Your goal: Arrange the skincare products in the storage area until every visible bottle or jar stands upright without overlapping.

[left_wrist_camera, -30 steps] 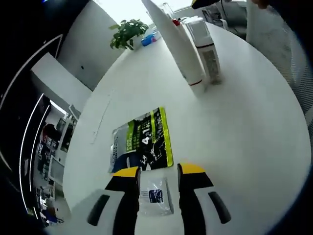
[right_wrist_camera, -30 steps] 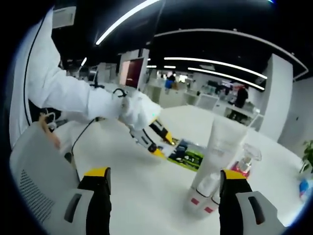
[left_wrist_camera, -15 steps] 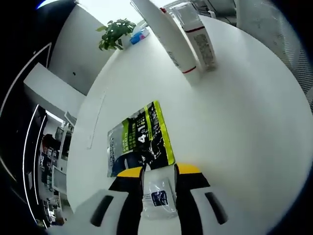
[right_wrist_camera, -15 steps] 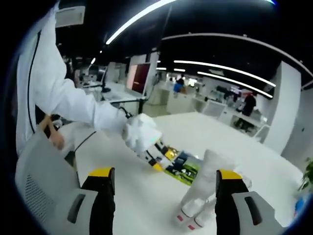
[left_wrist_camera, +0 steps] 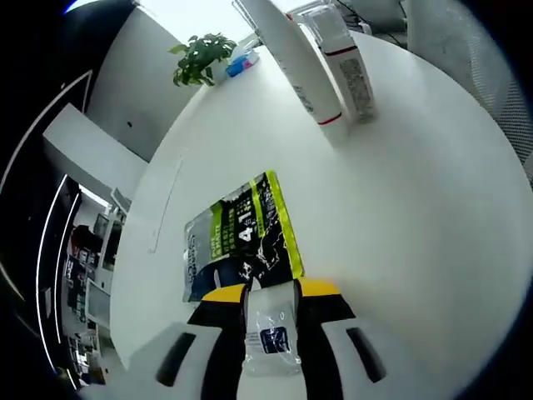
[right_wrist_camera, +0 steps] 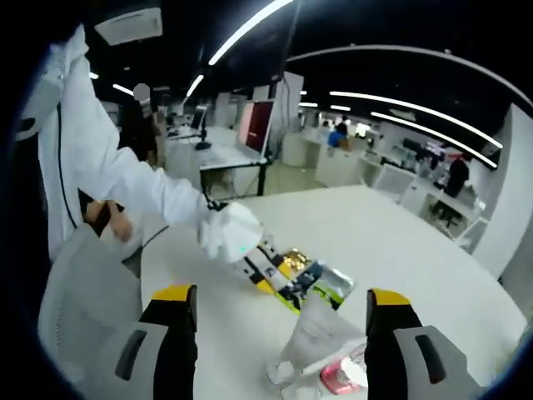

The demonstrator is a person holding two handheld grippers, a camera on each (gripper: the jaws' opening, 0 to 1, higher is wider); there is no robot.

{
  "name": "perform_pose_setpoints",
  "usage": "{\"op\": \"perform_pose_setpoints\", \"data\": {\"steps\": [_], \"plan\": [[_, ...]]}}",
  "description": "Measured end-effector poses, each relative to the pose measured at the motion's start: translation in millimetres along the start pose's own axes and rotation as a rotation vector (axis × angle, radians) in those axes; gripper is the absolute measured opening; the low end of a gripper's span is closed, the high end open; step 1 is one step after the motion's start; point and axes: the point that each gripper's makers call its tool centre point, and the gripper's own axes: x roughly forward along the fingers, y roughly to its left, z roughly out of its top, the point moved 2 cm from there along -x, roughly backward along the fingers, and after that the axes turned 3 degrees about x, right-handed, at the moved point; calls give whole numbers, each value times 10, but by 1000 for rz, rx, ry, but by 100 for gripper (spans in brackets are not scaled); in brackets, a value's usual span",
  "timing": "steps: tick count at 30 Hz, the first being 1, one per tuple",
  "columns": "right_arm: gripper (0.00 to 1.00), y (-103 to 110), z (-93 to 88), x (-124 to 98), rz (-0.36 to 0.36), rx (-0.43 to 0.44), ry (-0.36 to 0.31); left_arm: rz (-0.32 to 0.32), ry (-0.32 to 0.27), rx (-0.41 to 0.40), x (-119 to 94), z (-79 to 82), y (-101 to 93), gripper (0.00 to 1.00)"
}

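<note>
Left gripper [left_wrist_camera: 271, 293] clamped on small clear sachet [left_wrist_camera: 270, 337], beside green-black pouch [left_wrist_camera: 242, 237] on white table [left_wrist_camera: 416, 208]. Two white tubes [left_wrist_camera: 321, 62] stand upright. Right gripper [right_wrist_camera: 279, 302] released, jaws wide apart.

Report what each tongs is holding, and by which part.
Left tongs are shut on the small clear sachet, gripping its long side edges. Right tongs are open, holding nothing.

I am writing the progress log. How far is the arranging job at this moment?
Done: two white tubes stand upright together on the table. In hand: the left tool is shut on a small clear sachet. Left: the green-and-black pouch lies flat; the right tool is open.
</note>
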Motion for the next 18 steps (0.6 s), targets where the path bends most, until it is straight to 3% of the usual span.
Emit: {"op": "perform_pose_setpoints", "data": {"steps": [6,15,18], "plan": [[86,-139,159,160,82,11,26,-13,-6,-33,1,-20,9,18],[84,-580,361,468,87,-4,45,-41,-10,-114,4,-48,-3,15],[84,-710,318,595,95,7,78,-58,-17,-146,9,-53,3,15]]}}
